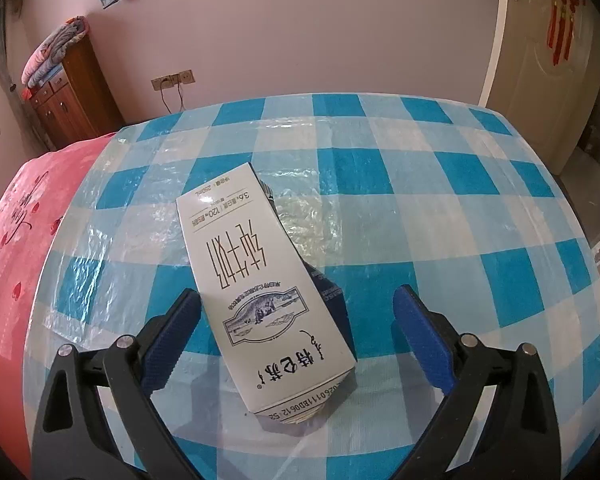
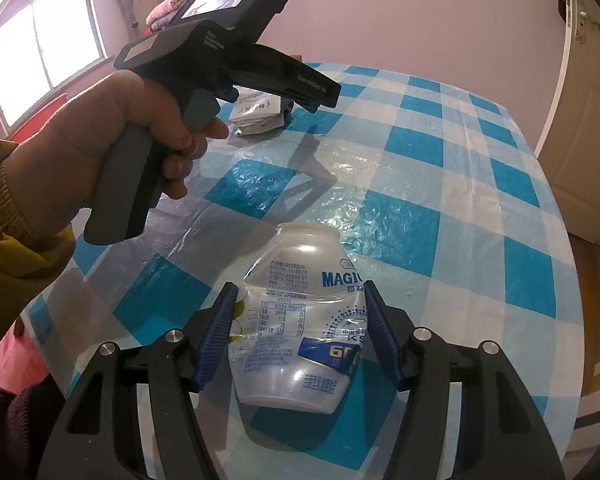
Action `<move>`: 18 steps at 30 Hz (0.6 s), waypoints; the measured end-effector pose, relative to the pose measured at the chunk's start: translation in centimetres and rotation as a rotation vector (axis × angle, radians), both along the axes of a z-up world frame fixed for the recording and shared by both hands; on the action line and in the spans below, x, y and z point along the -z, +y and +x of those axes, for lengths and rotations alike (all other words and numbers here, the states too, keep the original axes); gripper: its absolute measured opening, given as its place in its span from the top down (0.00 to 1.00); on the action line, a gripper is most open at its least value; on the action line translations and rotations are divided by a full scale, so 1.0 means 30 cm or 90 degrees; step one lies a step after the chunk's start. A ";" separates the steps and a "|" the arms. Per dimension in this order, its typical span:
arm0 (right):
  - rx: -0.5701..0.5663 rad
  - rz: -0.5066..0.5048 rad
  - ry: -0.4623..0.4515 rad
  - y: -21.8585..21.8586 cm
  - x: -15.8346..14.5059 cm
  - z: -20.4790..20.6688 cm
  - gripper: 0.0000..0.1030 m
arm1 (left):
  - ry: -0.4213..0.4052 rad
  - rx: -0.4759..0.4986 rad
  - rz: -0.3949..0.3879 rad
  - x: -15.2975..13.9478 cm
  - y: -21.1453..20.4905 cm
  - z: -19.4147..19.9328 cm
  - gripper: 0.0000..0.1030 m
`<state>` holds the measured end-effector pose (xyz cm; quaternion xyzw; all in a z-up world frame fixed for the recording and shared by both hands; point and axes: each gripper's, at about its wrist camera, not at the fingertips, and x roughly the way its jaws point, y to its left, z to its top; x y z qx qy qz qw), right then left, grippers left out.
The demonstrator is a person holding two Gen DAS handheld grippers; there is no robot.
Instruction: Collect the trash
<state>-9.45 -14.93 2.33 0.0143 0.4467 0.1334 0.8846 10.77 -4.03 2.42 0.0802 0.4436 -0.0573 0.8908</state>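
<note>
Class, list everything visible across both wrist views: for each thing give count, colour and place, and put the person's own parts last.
milk carton: one, white, lying on the table between the left pads
plastic bottle: one, crushed, clear-white, between the right pads
tablecloth: one, blue-white check, plastic-covered table
bed cover: one, red, beside the table
cabinet: one, brown, by the wall
left gripper: open
right gripper: around the bottle
left hand: one, holding its gripper

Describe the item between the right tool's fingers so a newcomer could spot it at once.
On the blue-and-white checked tablecloth, between the right tool fingers, lies a crushed translucent plastic bottle. Unlike the flat white milk carton farther back, it is rounded, capless and printed MAGIC in blue.
</note>
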 end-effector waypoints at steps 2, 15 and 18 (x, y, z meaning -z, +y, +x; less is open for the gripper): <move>0.000 0.001 0.000 0.000 0.000 0.000 0.39 | 0.005 -0.006 0.003 0.004 -0.001 -0.001 0.24; 0.000 0.009 -0.001 -0.004 0.001 0.004 0.39 | 0.017 -0.008 -0.034 0.017 0.022 -0.031 0.39; 0.001 0.010 -0.001 -0.006 0.001 0.003 0.39 | 0.016 -0.010 -0.041 0.016 0.034 -0.048 0.39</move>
